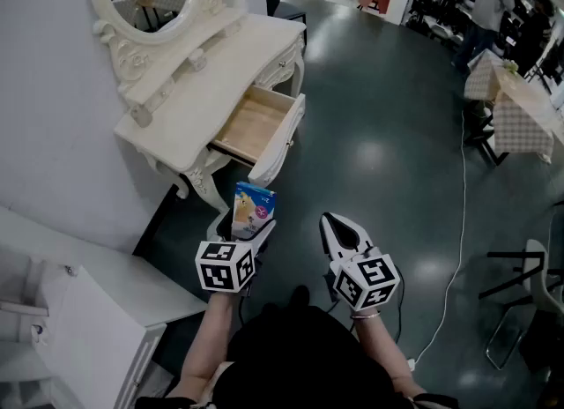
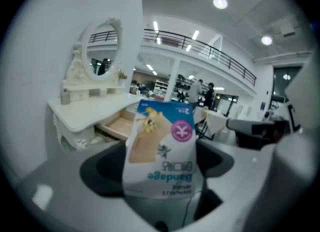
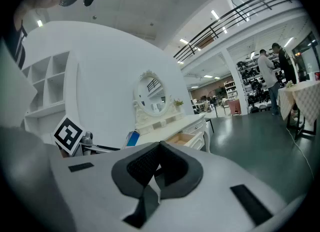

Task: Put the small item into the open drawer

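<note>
A small blue and white bandage packet [image 1: 254,209] stands upright between the jaws of my left gripper [image 1: 246,224], which is shut on it above the dark floor. In the left gripper view the packet [image 2: 160,148] fills the middle, with the gripper [image 2: 159,170] clamping its lower part. The open wooden drawer [image 1: 280,137] juts from the white dressing table [image 1: 211,72], just beyond the packet. It also shows as the drawer [image 2: 116,126] behind the packet. My right gripper [image 1: 339,229] hangs to the right, shut and empty; its jaws [image 3: 159,163] meet at the tips.
A white cabinet [image 1: 79,319] stands at the lower left against the wall. A white cable [image 1: 458,249] trails over the floor on the right, near a chair [image 1: 529,284]. Farther back are a cloth-covered table [image 1: 520,107] and a person [image 1: 489,2].
</note>
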The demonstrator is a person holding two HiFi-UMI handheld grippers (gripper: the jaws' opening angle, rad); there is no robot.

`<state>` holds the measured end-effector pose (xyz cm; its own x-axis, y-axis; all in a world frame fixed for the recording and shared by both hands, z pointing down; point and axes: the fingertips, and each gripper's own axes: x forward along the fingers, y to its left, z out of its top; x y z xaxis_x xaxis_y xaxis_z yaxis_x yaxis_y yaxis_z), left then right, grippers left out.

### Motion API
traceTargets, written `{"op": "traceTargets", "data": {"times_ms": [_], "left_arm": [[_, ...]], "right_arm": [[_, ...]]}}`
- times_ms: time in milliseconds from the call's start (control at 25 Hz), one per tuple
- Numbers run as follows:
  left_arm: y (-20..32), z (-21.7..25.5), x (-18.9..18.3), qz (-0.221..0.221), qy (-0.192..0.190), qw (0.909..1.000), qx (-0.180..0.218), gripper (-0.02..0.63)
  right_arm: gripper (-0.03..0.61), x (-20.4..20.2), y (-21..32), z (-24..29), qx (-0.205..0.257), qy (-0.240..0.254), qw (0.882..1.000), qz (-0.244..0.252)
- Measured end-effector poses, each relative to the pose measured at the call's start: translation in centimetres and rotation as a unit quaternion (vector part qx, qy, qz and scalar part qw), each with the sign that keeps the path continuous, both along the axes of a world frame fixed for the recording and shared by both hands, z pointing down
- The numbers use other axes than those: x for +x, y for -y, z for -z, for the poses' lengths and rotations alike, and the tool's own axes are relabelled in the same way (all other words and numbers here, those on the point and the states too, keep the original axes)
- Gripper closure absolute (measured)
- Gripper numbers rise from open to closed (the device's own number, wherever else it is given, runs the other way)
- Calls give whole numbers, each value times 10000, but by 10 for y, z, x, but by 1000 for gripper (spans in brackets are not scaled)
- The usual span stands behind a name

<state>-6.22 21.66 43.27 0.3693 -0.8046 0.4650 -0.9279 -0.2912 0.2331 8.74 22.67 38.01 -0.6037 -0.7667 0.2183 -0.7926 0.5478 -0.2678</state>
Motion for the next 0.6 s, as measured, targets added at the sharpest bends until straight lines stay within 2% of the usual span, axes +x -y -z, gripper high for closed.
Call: {"op": "traceTargets", "data": {"times_ms": [240, 600], "left_arm": [[9, 0, -1, 35, 102, 9999, 26, 176], [14, 0, 9, 148, 254, 9996, 25, 176]], "right_arm": [[574, 2, 7, -2, 67, 32, 10000, -6], [574, 9, 10, -4, 95, 235, 9994, 248]]}}
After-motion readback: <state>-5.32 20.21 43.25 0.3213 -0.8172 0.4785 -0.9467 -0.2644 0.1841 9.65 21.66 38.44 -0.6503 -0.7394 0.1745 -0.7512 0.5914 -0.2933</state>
